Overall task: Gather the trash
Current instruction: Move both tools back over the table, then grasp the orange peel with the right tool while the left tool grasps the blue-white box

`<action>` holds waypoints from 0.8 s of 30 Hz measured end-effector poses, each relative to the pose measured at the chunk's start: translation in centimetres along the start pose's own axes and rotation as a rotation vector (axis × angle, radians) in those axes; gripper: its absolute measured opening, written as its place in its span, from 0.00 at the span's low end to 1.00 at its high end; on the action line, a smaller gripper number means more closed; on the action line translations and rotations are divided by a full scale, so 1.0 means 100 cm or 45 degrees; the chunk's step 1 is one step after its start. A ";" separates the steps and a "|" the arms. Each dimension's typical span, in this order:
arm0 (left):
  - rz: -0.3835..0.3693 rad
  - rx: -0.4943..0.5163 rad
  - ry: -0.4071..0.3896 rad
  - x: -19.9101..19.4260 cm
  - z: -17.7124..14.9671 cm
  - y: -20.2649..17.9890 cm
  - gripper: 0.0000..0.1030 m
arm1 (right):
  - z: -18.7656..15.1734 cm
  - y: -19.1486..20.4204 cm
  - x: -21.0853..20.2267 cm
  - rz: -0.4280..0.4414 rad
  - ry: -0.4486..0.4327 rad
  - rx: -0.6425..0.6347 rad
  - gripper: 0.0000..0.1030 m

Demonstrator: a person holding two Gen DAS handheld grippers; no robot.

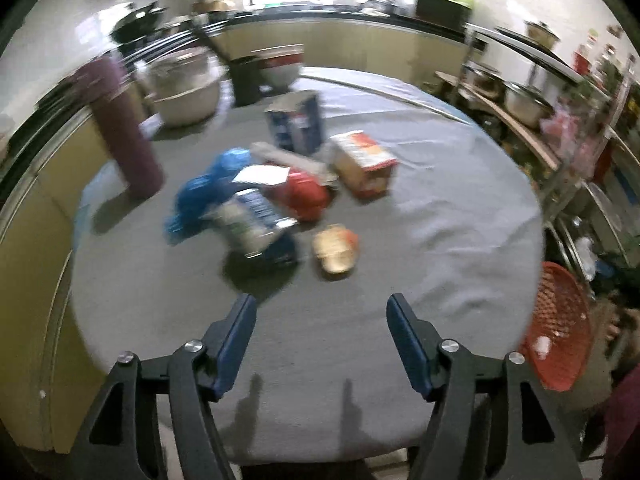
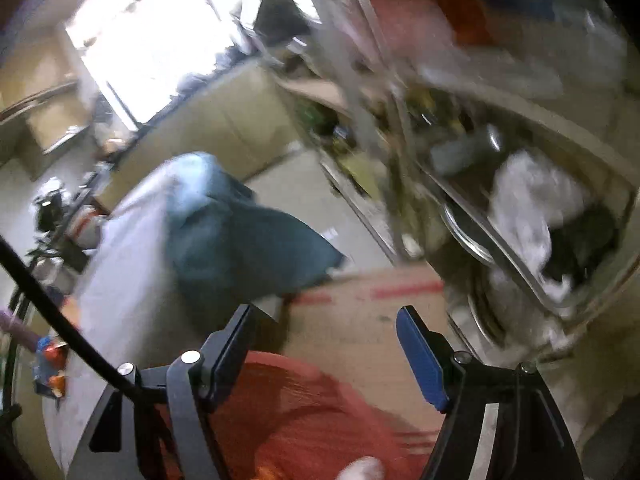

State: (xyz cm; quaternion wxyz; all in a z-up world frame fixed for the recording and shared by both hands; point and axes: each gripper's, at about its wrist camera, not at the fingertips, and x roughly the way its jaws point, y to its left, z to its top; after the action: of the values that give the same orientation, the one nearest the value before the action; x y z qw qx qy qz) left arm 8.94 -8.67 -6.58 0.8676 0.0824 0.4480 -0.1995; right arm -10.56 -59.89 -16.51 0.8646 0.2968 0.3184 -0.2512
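Observation:
Blurred trash lies piled mid-table in the left wrist view: a crumpled blue bag, a red wrapper, a blue-and-white packet, a small orange-gold wrapper, an orange carton and an upright blue carton. My left gripper hangs open and empty over the near cloth, short of the pile. A red mesh basket sits beyond the table's right edge with a white scrap in it. My right gripper is open and empty above that red basket.
A grey cloth covers the round table. A purple bottle and a metal bowl stand at its far left. A cardboard box lies behind the basket. Shelves with pots crowd the right. A black cable crosses the right wrist view.

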 end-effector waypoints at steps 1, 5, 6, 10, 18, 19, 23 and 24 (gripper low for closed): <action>0.013 -0.020 0.002 0.001 -0.001 0.008 0.67 | 0.002 0.016 -0.009 0.041 -0.018 -0.033 0.73; 0.033 -0.139 0.011 0.007 -0.007 0.045 0.67 | 0.000 0.102 -0.024 0.260 0.017 -0.178 0.76; 0.027 -0.170 0.012 0.008 -0.008 0.053 0.68 | -0.004 0.124 -0.021 0.322 0.055 -0.214 0.76; 0.007 -0.270 0.014 0.010 -0.010 0.080 0.68 | -0.032 0.208 0.000 0.558 0.242 -0.280 0.76; -0.172 -0.381 0.053 0.020 0.009 0.105 0.69 | -0.088 0.339 0.057 0.781 0.515 -0.299 0.76; -0.177 -0.396 0.042 0.019 0.011 0.108 0.69 | -0.094 0.353 0.062 0.782 0.536 -0.310 0.76; -0.167 -0.423 0.022 0.018 0.008 0.117 0.70 | -0.115 0.391 0.085 0.725 0.591 -0.362 0.75; -0.171 -0.428 0.032 0.019 0.006 0.119 0.70 | -0.119 0.396 0.090 0.717 0.600 -0.364 0.71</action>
State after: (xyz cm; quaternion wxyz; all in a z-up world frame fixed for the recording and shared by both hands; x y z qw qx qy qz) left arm 15.40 1.35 -8.20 0.8482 -0.0912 0.4903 -0.1783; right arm 15.37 -26.44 -16.20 0.8354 0.2987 0.4462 0.1176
